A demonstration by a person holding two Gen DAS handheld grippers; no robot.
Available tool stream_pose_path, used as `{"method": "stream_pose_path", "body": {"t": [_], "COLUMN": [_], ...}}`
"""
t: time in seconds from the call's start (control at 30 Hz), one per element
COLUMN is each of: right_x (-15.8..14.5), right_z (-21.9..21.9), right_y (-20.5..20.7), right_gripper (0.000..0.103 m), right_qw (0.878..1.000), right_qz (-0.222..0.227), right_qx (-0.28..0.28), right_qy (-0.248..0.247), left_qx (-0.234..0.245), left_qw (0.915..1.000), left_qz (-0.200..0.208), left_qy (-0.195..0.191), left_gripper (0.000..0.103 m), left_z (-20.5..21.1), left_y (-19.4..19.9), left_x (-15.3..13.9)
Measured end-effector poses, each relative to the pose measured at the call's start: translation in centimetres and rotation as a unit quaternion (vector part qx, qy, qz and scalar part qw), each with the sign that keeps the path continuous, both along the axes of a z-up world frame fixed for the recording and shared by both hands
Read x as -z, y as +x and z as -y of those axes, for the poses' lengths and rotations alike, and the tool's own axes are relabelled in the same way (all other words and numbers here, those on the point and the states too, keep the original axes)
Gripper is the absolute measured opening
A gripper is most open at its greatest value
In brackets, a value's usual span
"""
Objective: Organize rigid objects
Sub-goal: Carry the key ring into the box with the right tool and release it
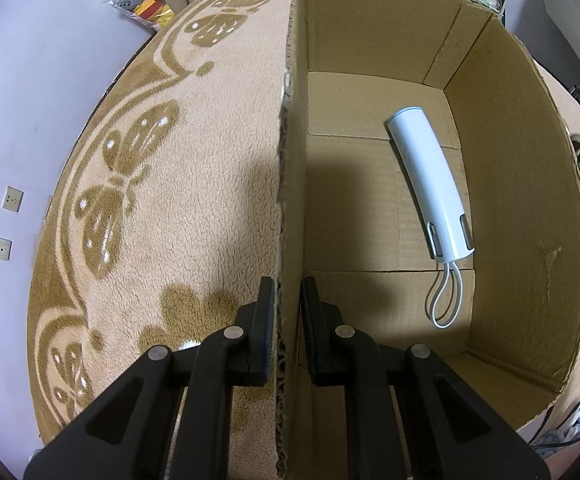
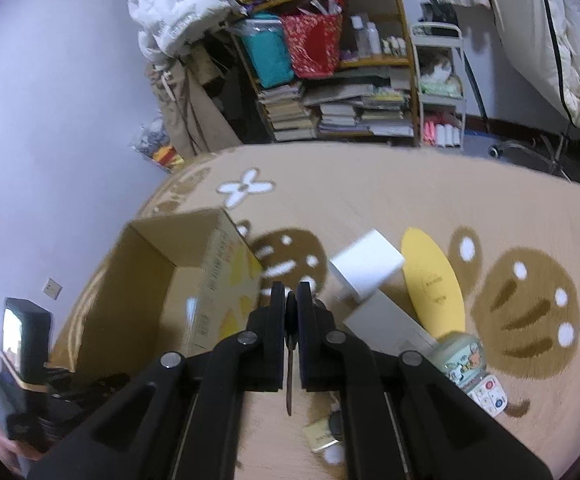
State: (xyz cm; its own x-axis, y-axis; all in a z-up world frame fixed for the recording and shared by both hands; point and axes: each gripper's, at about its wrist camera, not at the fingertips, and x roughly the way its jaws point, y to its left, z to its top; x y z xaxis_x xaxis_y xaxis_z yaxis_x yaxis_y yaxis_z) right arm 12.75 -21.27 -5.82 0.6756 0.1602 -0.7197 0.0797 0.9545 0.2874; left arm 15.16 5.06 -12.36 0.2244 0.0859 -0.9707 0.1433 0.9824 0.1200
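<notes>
Cardboard box (image 1: 521, 208) on patterned rug (image 1: 194, 184); left gripper (image 1: 288, 312) clamped on box's left wall. White handheld device (image 1: 429, 184) flat inside box. Right gripper (image 2: 291, 300) pinching dark key (image 2: 290, 344), right of box. Print on box side, yellow disc (image 2: 433, 284) unreadable.

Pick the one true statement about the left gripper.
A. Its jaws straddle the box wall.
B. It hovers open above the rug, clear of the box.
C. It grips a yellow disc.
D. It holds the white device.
A: the left gripper has one jaw on each side of the box wall, while the white device lies loose on the box floor.
</notes>
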Motion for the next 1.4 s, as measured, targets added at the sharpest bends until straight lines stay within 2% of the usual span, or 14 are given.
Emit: {"method": "stream_pose_path", "body": {"t": [0.4,0.67,0.87,1.17,1.4], "right_x": [-6.2,-8.2,-6.8,-0.4,1.6], "right_z": [-4.0,-6.8,-8.7,-9.6,-9.3], "right_y": [0.0,-0.5,-0.3,1.5,1.8], "right_gripper": [0.007,0.007,0.007,0.007,0.007], "right_qw": [0.995,0.990,0.990,0.994,0.994], "right_qz": [0.076,0.100,0.078,-0.014,-0.037], "right_qx": [-0.055,-0.093,-0.113,-0.109,-0.100], "right_qy": [0.019,0.038,0.040,0.021,0.019], "left_qx": [0.002,0.003,0.003,0.004,0.003], "left_qw": [1.0000,0.9999,0.9999,1.0000,1.0000], "left_qz": [0.003,0.004,0.004,0.004,0.003], "left_qy": [0.007,0.010,0.010,0.008,0.006], "left_gripper": [0.012,0.012,0.012,0.012,0.012], "left_z": [0.3,0.5,0.5,0.5,0.3], "left_y": [-0.2,-0.3,-0.3,-0.3,-0.2], "left_x": [0.1,0.0,0.0,-0.1,-0.1]}}
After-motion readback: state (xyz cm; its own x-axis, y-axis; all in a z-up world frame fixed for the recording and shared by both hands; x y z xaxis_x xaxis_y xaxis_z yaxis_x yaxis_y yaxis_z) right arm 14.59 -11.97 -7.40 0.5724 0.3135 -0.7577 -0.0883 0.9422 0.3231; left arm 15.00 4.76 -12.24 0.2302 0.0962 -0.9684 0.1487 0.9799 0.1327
